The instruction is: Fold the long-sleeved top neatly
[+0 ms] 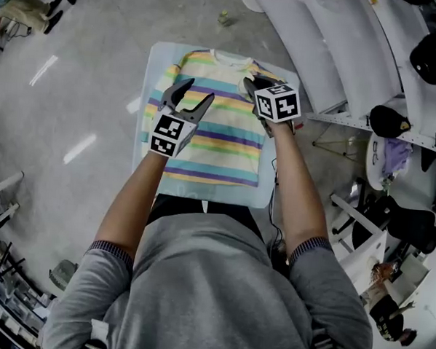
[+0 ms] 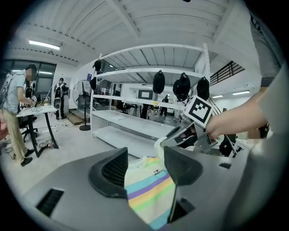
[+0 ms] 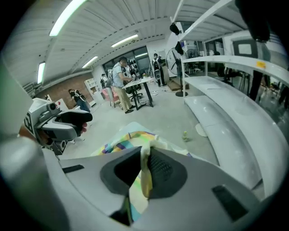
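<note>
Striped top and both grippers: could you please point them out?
Striped long-sleeved top (image 1: 227, 145), head view, on its striped front.
Left gripper (image 1: 199, 90), head view, between its open fingertips.
Right gripper (image 1: 248, 81), head view, between fingertips pinching the top.

head view: right tongs (image 1: 250, 84) tips partly hidden by pinched fabric and marker cube | tabletop (image 1: 156, 72) near edge hidden under the person's torso (image 1: 205, 279) | left gripper view: left tongs (image 2: 145, 157) housing covered all but a strip of the striped top (image 2: 146, 189) | floor (image 1: 99, 69): small object (image 1: 225, 18) was too small to tell

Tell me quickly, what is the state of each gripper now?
Left gripper: open, holding nothing.
Right gripper: shut on cloth of the striped top.
</note>
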